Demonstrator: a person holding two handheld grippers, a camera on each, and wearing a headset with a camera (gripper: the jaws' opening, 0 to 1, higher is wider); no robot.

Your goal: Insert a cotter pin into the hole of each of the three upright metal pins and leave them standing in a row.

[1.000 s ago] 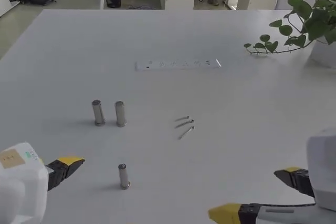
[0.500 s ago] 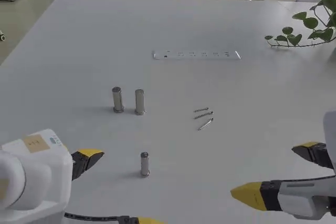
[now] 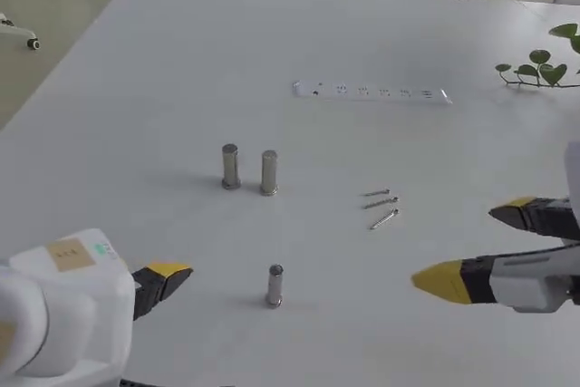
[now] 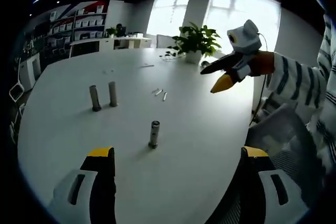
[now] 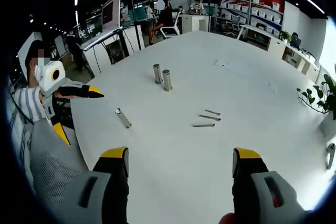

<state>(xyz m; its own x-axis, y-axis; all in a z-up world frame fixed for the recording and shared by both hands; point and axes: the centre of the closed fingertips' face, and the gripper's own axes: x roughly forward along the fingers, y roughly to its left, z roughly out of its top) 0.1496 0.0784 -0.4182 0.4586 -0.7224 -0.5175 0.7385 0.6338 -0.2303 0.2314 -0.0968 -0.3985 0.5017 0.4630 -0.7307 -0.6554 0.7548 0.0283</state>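
**White surface, three pins standing, cotter pins loose**

Open-plan office behind, with desks, shelves and tall windows. Toward the far edge of the broad white surface [image 3: 163,70], a flat white power strip [image 3: 372,92]; by the far right corner, a green leafy plant [image 3: 542,67].

Near the middle, a grey cylindrical metal pin [image 3: 230,167] and a second metal pin [image 3: 269,173], both upright, side by side, just apart. Closer to the near edge, well apart from those two, a third metal pin [image 3: 275,285], upright and alone. Between the two middle pins and the right edge, three thin metal cotter pins [image 3: 381,207], flat on the surface, close together and roughly parallel.

Left gripper [image 4: 177,153], white-bodied, toward the near left corner, on the left-edge side of the third metal pin and aimed toward it; yellow-tipped black fingers [image 4: 100,156] spread wide, gripping nothing. Right gripper [image 5: 180,153] raised above the surface toward the near right corner, carried by an arm in a striped sleeve [image 4: 299,82], on the right-edge side of the cotter pins and clear of them; fingers likewise wide apart, pinching nothing.
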